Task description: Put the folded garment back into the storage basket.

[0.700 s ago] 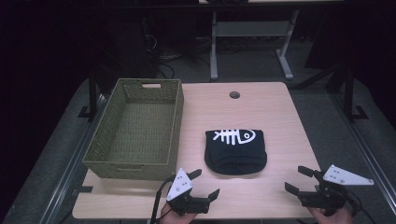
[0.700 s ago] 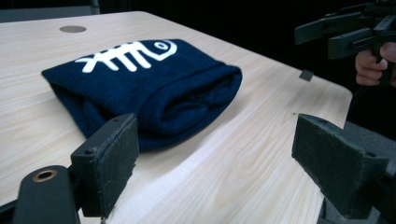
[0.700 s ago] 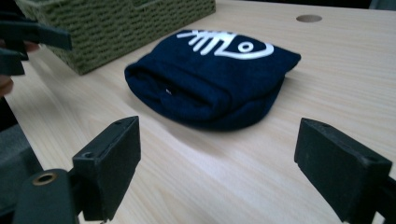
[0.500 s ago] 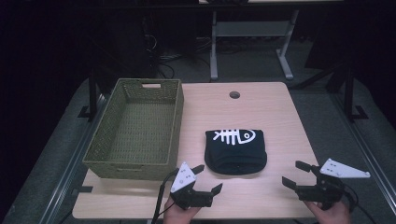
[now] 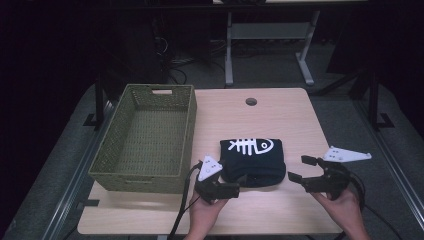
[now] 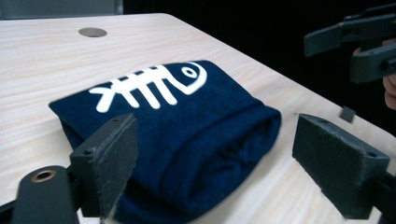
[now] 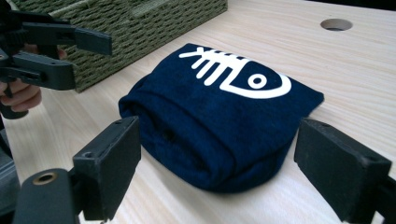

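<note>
A pale wooden table carries everything, with a round cable hole near its far edge. On its left side stands a long olive woven basket, nothing visible inside it. Just right of the basket, toward the near edge, lies a folded navy cloth printed with a white fish skeleton; its rolled, open end faces the person.

The left tool is held low at the cloth's near left corner. In the left gripper view its jaws stand wide apart with the cloth's end between them, gripping nothing; whether the left pad brushes the fabric is hard to tell from that angle.

The right tool hangs just off the cloth's right side, near the table's right edge. Its jaws are likewise spread wide and empty, and the right gripper view looks along them at the cloth's folded end, which lies a little beyond the pads.
</note>
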The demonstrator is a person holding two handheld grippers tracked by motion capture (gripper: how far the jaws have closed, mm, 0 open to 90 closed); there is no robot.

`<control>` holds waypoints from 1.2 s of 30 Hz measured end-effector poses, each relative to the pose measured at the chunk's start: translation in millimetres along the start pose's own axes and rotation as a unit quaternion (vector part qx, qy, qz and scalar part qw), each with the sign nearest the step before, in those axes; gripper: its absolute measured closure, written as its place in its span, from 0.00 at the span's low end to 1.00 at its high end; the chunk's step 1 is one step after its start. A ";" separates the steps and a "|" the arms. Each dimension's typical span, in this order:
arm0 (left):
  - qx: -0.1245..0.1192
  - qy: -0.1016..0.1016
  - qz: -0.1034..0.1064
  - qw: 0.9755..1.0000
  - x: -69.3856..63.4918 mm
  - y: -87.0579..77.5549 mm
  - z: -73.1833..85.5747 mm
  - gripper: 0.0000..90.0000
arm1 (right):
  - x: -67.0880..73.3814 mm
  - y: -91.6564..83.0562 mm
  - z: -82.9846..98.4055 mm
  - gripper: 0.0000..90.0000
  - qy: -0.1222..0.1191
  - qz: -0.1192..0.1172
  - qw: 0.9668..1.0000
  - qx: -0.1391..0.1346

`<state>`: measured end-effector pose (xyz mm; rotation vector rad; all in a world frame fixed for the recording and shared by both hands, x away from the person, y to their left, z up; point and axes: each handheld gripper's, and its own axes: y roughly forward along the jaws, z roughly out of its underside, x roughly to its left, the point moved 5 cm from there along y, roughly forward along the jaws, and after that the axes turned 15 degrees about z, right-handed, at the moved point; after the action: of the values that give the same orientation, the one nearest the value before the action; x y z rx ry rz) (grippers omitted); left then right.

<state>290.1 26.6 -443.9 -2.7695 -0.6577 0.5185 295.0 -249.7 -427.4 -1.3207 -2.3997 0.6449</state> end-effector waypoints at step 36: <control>0.065 -0.145 -0.110 0.981 74.2 40.3 19.8 0.25 | -40.4 107.5 8.8 0.33 0.079 -0.002 0.986 0.150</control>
<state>359.8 29.8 -495.5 -2.4816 -0.9450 0.8892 387.5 -235.8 -494.5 -1.1911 -2.0823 0.8293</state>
